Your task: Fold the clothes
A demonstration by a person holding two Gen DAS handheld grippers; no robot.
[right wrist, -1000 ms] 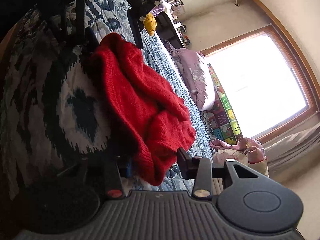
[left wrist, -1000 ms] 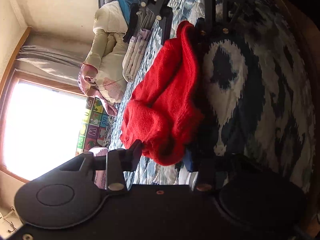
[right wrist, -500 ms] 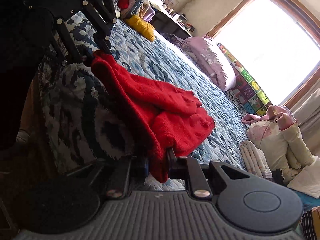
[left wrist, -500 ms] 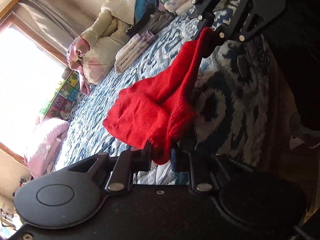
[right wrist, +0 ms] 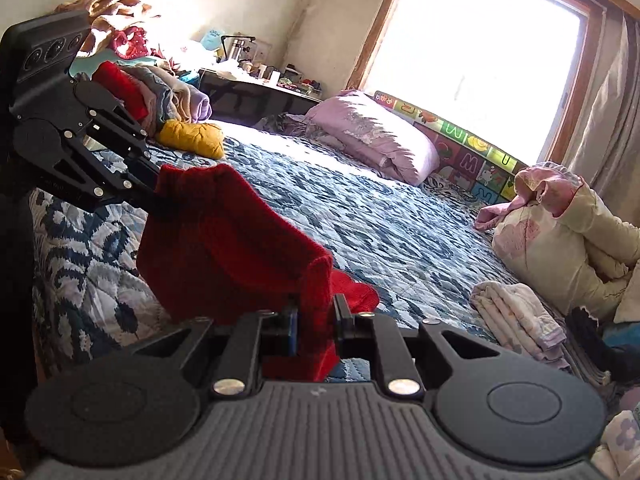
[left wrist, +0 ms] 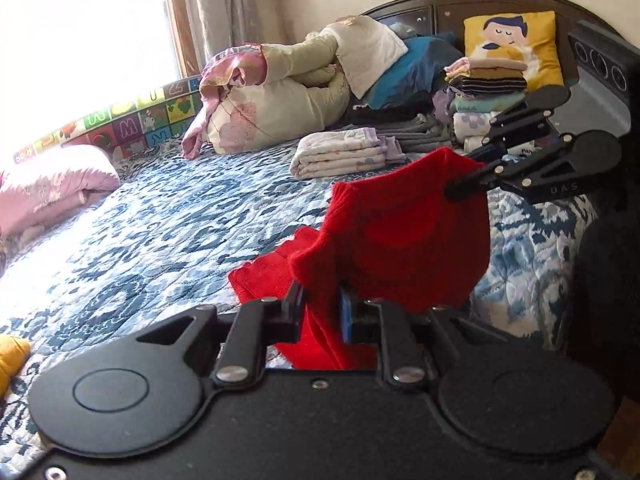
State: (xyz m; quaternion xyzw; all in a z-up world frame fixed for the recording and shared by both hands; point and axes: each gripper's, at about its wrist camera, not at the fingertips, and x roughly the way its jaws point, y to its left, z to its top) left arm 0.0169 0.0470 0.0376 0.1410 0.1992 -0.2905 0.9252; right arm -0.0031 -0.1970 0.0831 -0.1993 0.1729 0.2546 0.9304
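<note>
— What is the left gripper (left wrist: 322,312) doing?

— From the left camera, it is pinching one end of the red sweater (left wrist: 404,240). The right gripper (left wrist: 460,190) is pinching the other end, so the sweater is hanging between them over the blue bed (left wrist: 160,240). I think they are holding it up to make it flat for folding.

— How many sweaters?

— One red one. Two grippers. Behind, one stack of folded clothes (left wrist: 486,92) is sitting by one yellow pillow (left wrist: 516,46).

— And from the right camera?

— The right gripper (right wrist: 314,326) is squeezing the sweater (right wrist: 224,244) too. The left gripper (right wrist: 154,196) is gripping the far corner. A bit of sweater is drooping near the bed (right wrist: 400,216); touching or not, I cannot tell. One purple pillow (right wrist: 380,136) is lying by the window.
</note>
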